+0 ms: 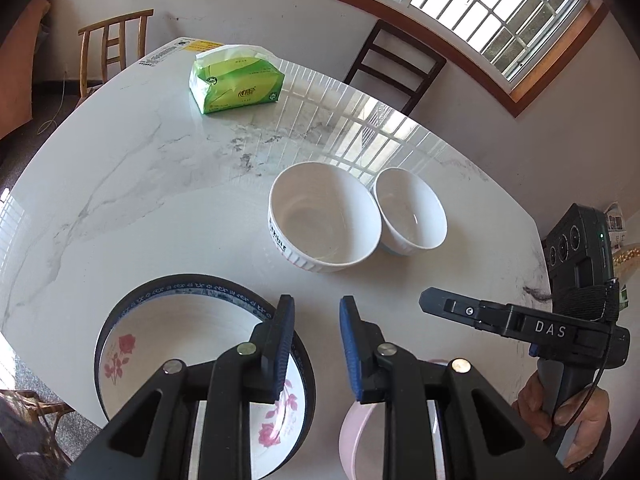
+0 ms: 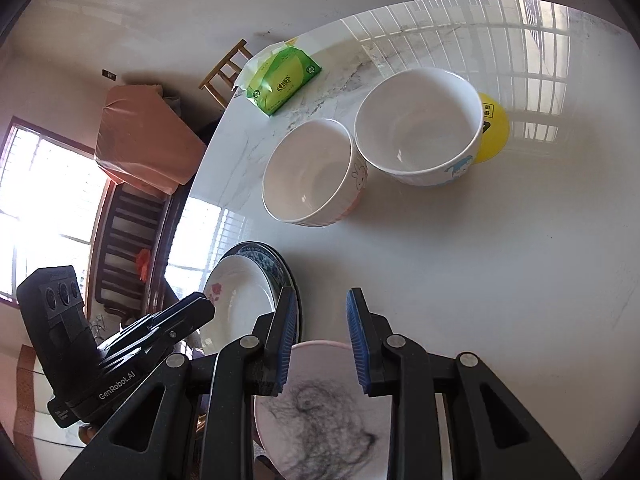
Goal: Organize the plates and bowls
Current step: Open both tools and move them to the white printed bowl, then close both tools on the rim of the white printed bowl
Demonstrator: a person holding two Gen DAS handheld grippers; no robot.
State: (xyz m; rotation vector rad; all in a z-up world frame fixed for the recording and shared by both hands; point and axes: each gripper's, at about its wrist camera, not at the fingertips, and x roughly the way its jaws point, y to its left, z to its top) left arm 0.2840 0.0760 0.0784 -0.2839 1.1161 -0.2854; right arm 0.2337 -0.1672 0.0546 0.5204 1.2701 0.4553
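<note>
White marble bench [image 1: 140, 184]: two plates near, two bowls far, tongs between steps.

Left tongs [image 1: 316, 348] and right tongs [image 2: 322, 340] both narrow and empty, over the rose plate [image 1: 168, 344] and pink plate [image 2: 324, 408]. Large bowl [image 1: 324, 220] and small bowl [image 1: 412, 214] touch further back. Judged next: stack the plates, nest the bowls; needs wider jaws on a rim.

The rose-printed plate [image 1: 168, 344] had a blue patterned rim. The two bowls [image 1: 324, 216] were white. The tabletop [image 1: 140, 184] was grey-veined white marble, the tissue pack [image 1: 236, 80] green.
</note>
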